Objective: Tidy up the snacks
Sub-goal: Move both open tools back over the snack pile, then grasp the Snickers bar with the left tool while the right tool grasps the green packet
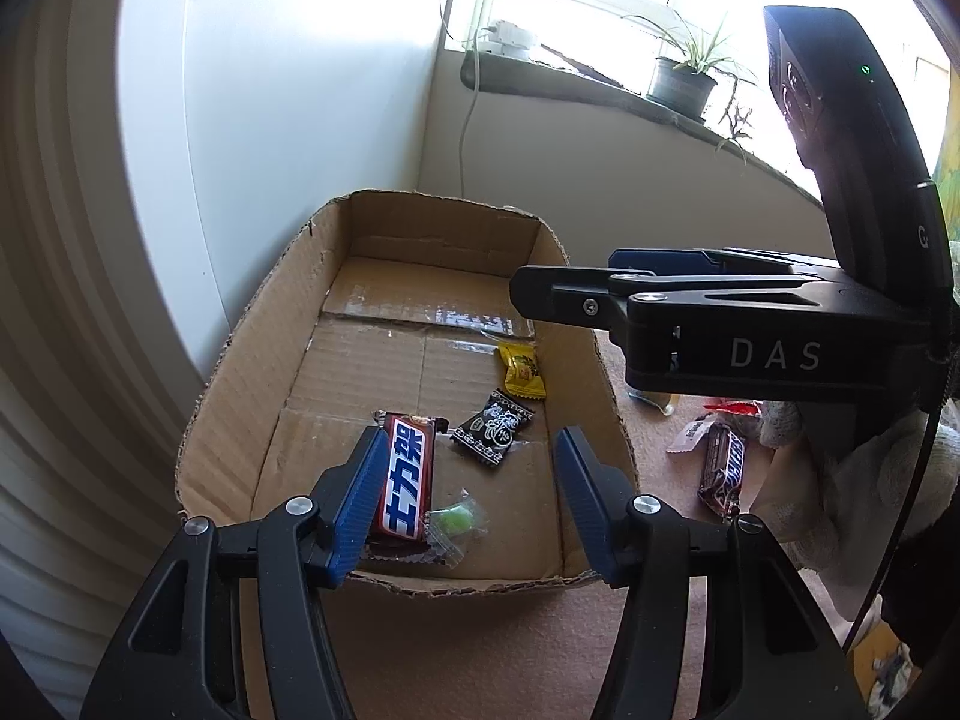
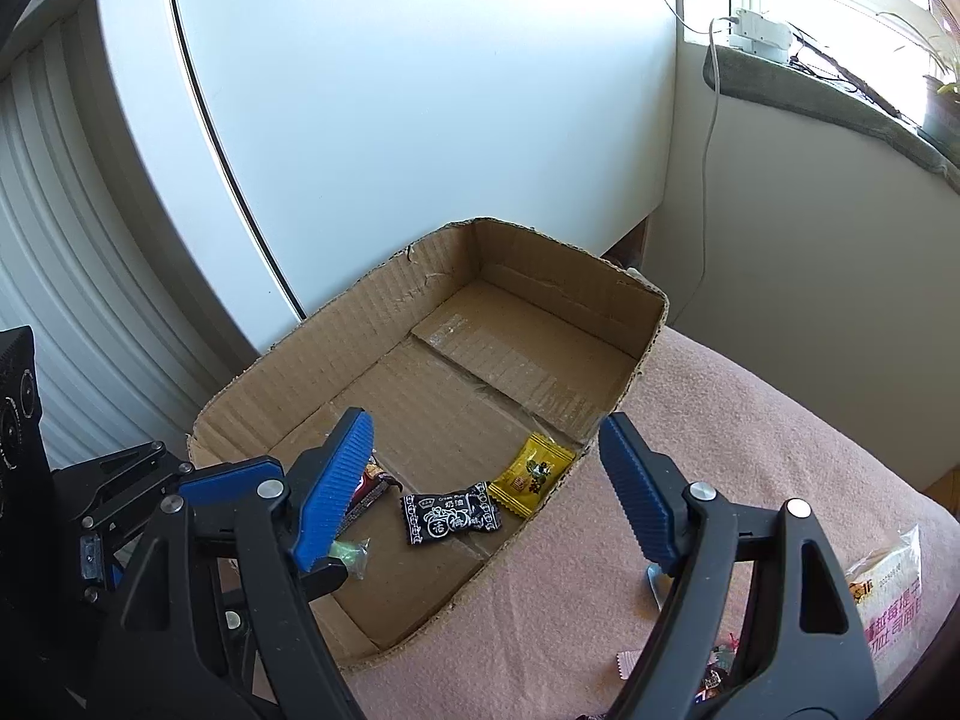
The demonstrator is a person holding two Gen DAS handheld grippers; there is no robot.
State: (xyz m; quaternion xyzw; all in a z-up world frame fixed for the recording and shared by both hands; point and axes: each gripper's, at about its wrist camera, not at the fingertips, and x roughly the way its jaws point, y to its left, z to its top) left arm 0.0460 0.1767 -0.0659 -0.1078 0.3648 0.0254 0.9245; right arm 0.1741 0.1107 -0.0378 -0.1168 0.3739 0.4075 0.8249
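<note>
In the left wrist view, the left gripper (image 1: 468,498) stands released at lower centre over the cardboard box (image 1: 240,384), nothing pinched; a brown chocolate bar (image 1: 407,480) lies in the box beside its left pad, with a green candy (image 1: 456,522), black candy (image 1: 495,429) and yellow candy (image 1: 523,371). Another chocolate bar (image 1: 723,468) lies outside, right. In the right wrist view, the right gripper (image 2: 486,492) gapes empty at lower centre above the box (image 2: 336,348); black candy (image 2: 453,513) and yellow candy (image 2: 531,474) lie between its pads.
</note>
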